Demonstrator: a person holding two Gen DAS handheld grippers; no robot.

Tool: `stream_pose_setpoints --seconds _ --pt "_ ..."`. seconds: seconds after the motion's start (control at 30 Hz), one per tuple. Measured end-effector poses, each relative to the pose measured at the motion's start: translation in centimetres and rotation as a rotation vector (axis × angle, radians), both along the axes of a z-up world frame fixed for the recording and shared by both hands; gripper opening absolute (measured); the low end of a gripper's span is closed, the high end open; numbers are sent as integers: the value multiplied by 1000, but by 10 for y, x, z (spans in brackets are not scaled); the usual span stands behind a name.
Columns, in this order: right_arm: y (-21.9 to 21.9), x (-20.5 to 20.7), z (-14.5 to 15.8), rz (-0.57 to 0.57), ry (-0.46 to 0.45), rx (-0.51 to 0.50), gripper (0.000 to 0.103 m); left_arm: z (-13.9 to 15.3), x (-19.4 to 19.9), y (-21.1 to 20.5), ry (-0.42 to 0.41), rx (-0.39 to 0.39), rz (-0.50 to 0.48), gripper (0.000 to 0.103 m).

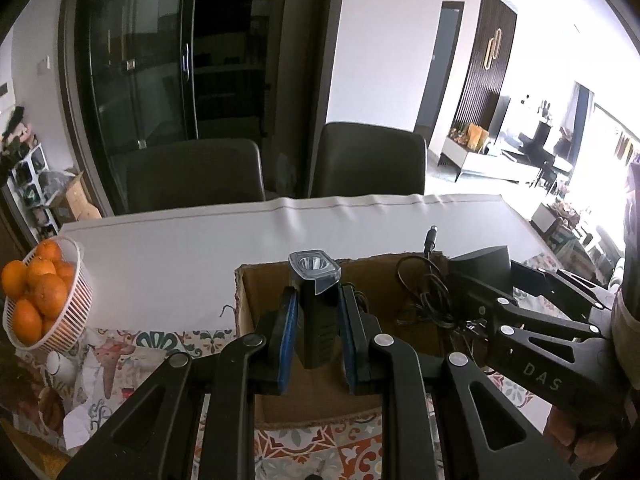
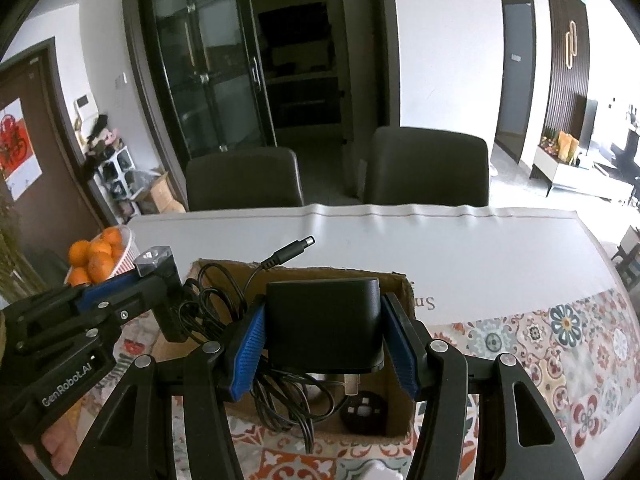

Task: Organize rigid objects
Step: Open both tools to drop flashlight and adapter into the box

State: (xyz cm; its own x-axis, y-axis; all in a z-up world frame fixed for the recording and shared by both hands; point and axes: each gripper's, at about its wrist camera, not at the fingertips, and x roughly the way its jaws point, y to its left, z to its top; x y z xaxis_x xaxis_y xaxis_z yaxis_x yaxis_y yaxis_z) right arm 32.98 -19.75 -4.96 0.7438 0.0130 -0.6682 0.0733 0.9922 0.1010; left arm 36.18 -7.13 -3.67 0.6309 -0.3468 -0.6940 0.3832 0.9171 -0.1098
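Note:
My left gripper (image 1: 318,312) is shut on a black flashlight (image 1: 316,300) with a clear lens on top, held upright over an open cardboard box (image 1: 248,304). My right gripper (image 2: 324,332) is shut on a black power adapter (image 2: 324,320), held over the same box (image 2: 400,400). The adapter's black cable (image 2: 208,304) hangs in loops and its plug tip (image 2: 296,248) points up. In the left wrist view the adapter (image 1: 480,268) and cable (image 1: 428,292) are at the right. In the right wrist view the flashlight (image 2: 160,280) is at the left. A small dark round object (image 2: 362,412) lies in the box.
A white basket of oranges (image 1: 40,296) stands at the table's left. A white sheet (image 1: 280,236) covers the far half of the table, a patterned cloth (image 2: 560,340) the near half. Two dark chairs (image 1: 368,160) stand behind the table. A small white cup (image 1: 60,364) sits near the basket.

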Motion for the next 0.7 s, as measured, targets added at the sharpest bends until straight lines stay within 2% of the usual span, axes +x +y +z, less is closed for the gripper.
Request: stream_pose_setpoints --seconds 0.37,0.4,0.43,0.47,0.7 --pt "-12 36 -31 21 115 62 57 -24 25 -11 119 8 -16 23" --pt "-13 37 -32 22 120 75 61 -26 26 -11 133 10 -13 31" --pt "-14 37 -33 23 124 82 67 -26 27 -11 139 13 -8 44" --pt "-15 37 -33 16 123 80 69 -27 27 -11 139 19 2 49" --pt "-13 25 -28 -14 111 50 69 -25 15 -9 115 56 27 52"
